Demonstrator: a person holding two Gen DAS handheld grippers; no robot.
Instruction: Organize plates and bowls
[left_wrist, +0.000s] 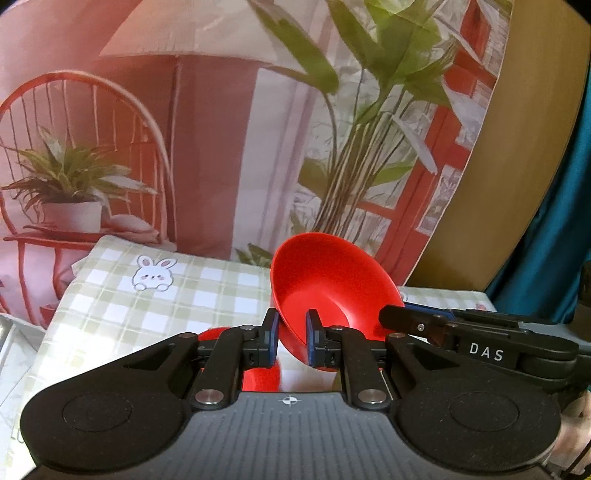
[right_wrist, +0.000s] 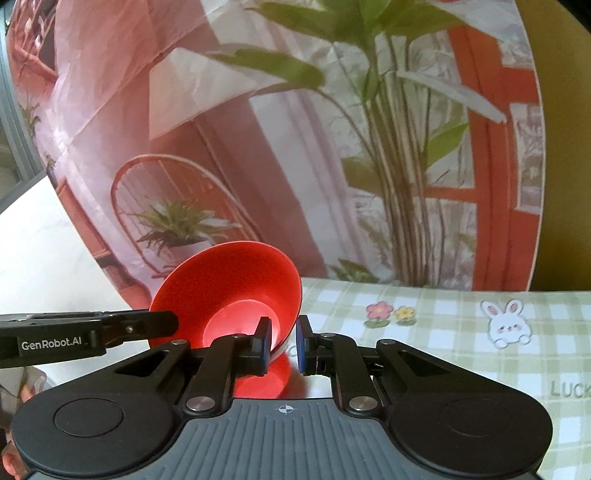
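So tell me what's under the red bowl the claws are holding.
Under the lifted red bowl lies another red dish, only partly visible, on the checked tablecloth. The left claw and right claw cover most of it.

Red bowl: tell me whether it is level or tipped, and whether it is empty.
Tipped and empty. The red bowl hangs on edge between both tongs, its bare inside facing the left camera, above the checked tablecloth.
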